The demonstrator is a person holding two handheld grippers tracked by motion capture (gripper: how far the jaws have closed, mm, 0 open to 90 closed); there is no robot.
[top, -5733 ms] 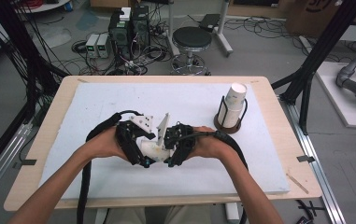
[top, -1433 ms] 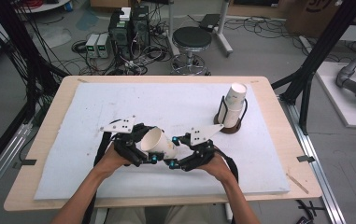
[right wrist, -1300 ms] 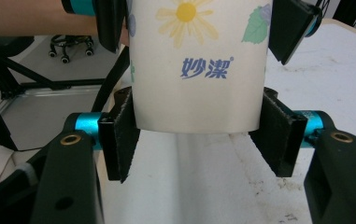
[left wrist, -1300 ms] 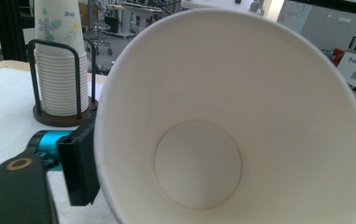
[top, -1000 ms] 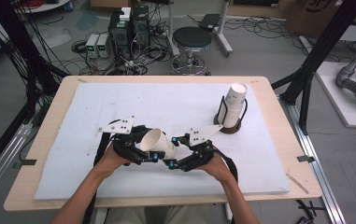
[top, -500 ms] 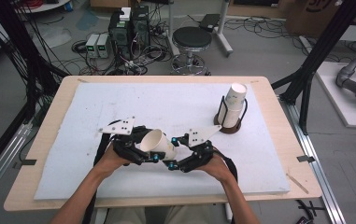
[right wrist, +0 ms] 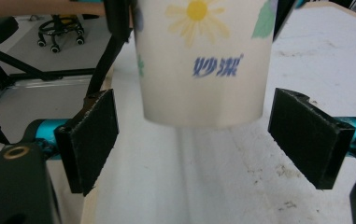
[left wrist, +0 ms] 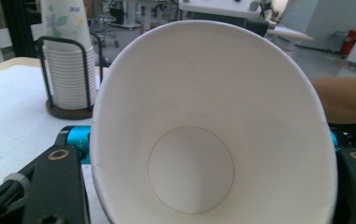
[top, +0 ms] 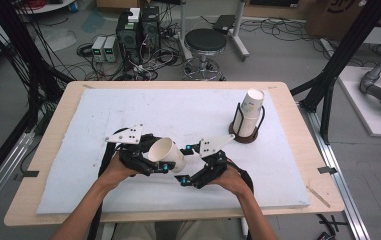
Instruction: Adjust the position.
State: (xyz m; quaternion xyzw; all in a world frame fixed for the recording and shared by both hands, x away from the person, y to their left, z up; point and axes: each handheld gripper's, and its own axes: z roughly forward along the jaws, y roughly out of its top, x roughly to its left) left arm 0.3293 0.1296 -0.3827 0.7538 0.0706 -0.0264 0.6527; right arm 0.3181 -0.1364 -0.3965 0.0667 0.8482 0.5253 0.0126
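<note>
Left claw [top: 153, 162]: clamped on the paper cup [top: 165, 154], holding it tipped on its side with the mouth towards its own camera; the left gripper view looks straight down the bare inside to the round bottom. The grip sits near the rim, probably so the base end stays free for the other hand.

Right claw [right wrist: 208, 144]: jaws have just been opening and now stand wide, one pad [right wrist: 94, 137] either side of the cup's base, neither touching. Judged a hand-over or a pull-apart of nested cups, with the right side having just let go.

Cup is above the bench [top: 78, 125], near the middle of the near edge, between both hands. The cup stack [top: 250, 112] stands upright in its wire holder [top: 238, 122] towards the far right corner, well apart.

Hard to tell: whether one cup or two nested are held. Left pads are hidden behind the cup wall. The cup's print is cut off at the top of the right gripper view.
</note>
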